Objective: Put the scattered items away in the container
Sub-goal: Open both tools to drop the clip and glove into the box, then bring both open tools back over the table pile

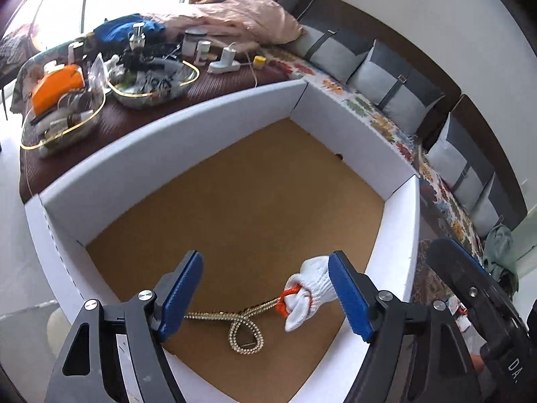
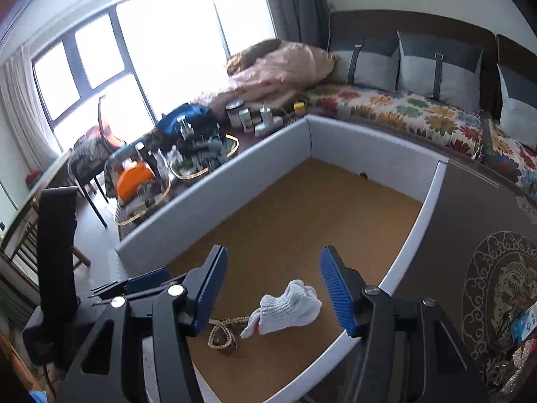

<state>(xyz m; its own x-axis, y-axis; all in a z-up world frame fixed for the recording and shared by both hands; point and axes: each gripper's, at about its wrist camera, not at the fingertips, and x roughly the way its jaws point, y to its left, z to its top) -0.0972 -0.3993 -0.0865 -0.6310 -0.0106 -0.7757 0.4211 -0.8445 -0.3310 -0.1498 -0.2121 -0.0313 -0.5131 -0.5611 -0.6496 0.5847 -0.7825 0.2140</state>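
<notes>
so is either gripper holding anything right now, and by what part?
Nothing held. Left gripper and right gripper are both open above the white-walled cardboard box; the white knit glove and beaded gold chain lie on its floor.

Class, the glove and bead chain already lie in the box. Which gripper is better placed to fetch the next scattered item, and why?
Probably the right gripper: open, empty, nearest the clutter outside the box wall. The left gripper, also open, hangs over the glove and bead chain.

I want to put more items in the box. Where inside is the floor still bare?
The box floor is bare along its far walls and middle. The near corner is crowded: the white glove and beaded chain lie there, under both open grippers.
</notes>
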